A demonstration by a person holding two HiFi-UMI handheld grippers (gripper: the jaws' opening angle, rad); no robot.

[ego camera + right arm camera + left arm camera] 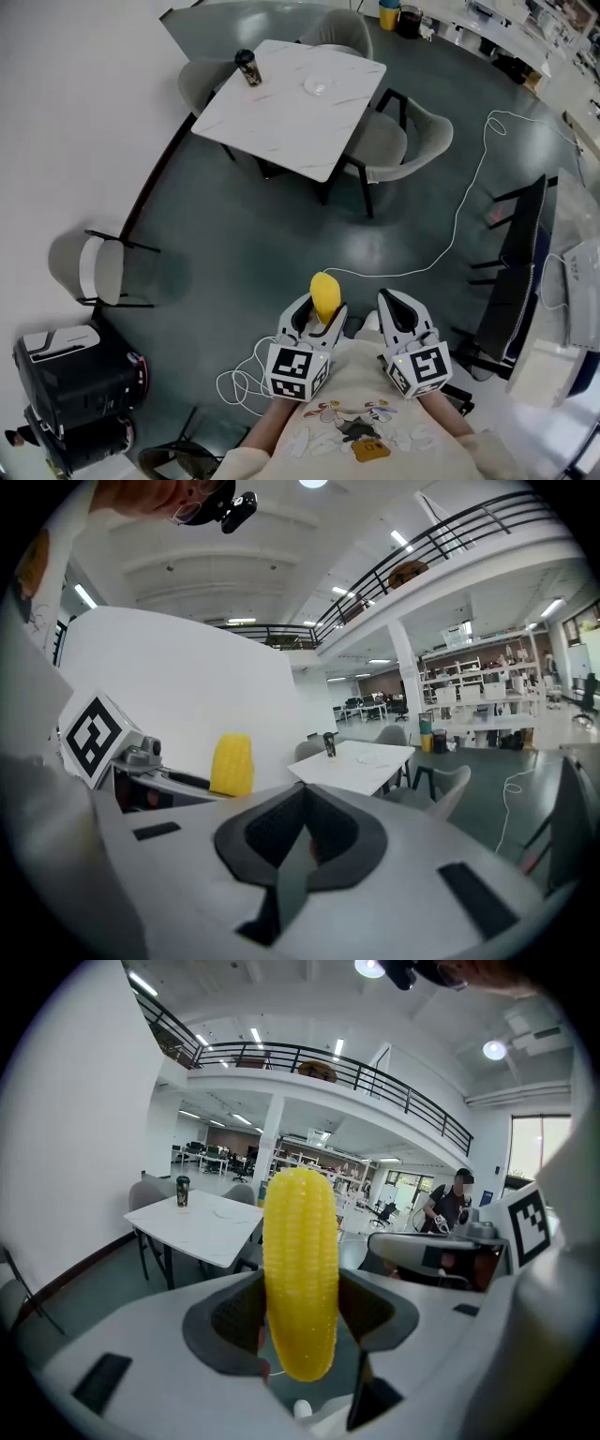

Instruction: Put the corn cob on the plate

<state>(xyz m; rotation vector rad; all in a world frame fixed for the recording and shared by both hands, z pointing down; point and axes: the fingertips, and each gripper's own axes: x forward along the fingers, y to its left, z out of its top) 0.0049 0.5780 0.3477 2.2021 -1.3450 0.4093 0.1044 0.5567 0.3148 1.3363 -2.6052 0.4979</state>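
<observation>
the left tongs (pixel 319 317) held the cob (pixel 324 292) upright, with the pads closed on its lower half, so most of it stood above the jaws. the right tongs (pixel 401 317) were shut on nothing, just beside them at 3 o'clock. the plate (pixel 317 86) lay on the bench (pixel 281 122), well apart toward 12 o'clock, with open floor between. a cup (pixel 247 67) stood near the bench's 10 o'clock corner. the step in hand looked like the carry, with placing not yet begun. done well, it called for a steady squeeze and a quiet wrist, since the rounded cob was gripped low and could tip or slide out. a chair (pixel 403 141) stood at the bench's 4 o'clock side and a cable (pixel 459 216) trailed over the floor at 2 o'clock, so the near edge at 6 o'clock looked the safer approach. at the plate, the cob would sit best laid on its side in the middle, clear of the cup, before the jaws were let wide.
</observation>
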